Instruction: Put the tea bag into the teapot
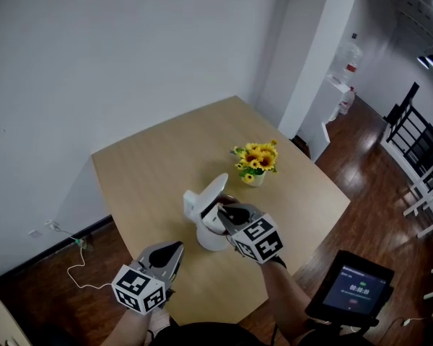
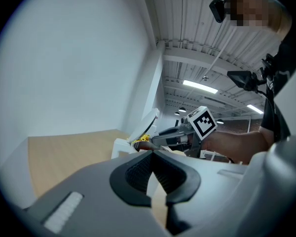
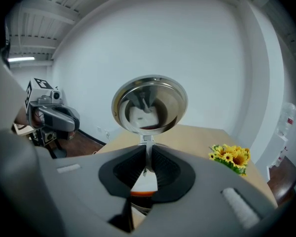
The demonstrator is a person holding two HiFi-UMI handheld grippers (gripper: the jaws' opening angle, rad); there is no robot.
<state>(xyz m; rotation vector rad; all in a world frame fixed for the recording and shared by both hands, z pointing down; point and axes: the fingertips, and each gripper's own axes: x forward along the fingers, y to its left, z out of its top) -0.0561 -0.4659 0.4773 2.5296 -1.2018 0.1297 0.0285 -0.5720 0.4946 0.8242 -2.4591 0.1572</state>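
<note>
The white teapot (image 1: 211,235) stands near the table's front edge with its lid (image 1: 208,191) flipped up. In the right gripper view the lid's steel underside (image 3: 149,105) faces me. My right gripper (image 1: 221,215) hangs over the pot's mouth. Its jaws (image 3: 147,157) are shut on a thin white piece, the tea bag (image 3: 144,179), which hangs down into the opening above an orange rim. My left gripper (image 1: 175,249) is to the left of the pot, apart from it, shut and empty (image 2: 152,154). From it I see the teapot (image 2: 119,147) and the right gripper (image 2: 160,139).
A small pot of yellow flowers (image 1: 256,161) (image 3: 230,156) stands just behind the teapot on the wooden table (image 1: 151,171). A tablet on a stand (image 1: 350,287) is off the table's front right corner. A white wall runs along the table's far side.
</note>
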